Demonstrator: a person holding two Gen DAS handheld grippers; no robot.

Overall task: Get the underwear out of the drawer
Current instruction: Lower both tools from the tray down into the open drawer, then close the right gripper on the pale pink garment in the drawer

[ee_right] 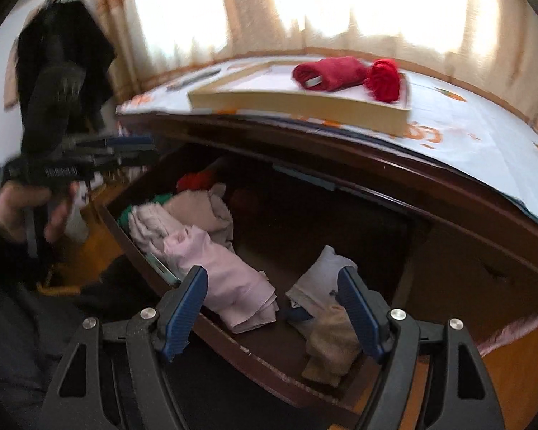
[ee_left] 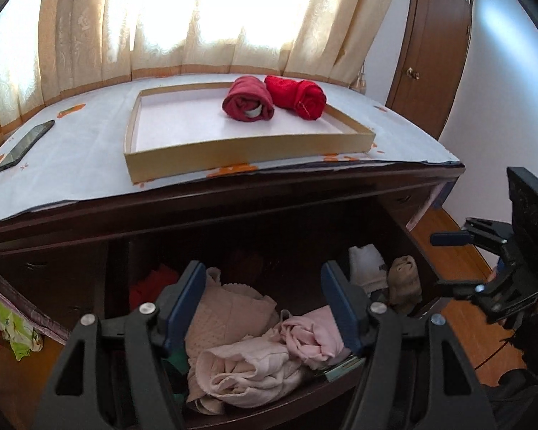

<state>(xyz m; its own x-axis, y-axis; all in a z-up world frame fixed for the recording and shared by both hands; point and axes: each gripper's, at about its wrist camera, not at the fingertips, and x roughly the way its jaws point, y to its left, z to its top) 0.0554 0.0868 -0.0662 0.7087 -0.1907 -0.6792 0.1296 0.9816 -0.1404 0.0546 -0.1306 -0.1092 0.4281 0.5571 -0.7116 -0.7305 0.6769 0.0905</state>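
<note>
i am holding my left gripper [ee_left: 263,304] open above the crumpled pale pink underwear [ee_left: 247,365] in the dark wooden drawer [ee_right: 254,354], my right gripper [ee_right: 272,308] also open, judging descent and closure as next.

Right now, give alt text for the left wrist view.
Open left tongs hover above crumpled pale pink underwear in an open dark wooden drawer. Above, a shallow cardboard tray holds two rolled red cloths.

Home bedroom: curtains [ee_left: 89,36], dresser drawer [ee_right: 254,351], wardrobe [ee_left: 430,53].
</note>
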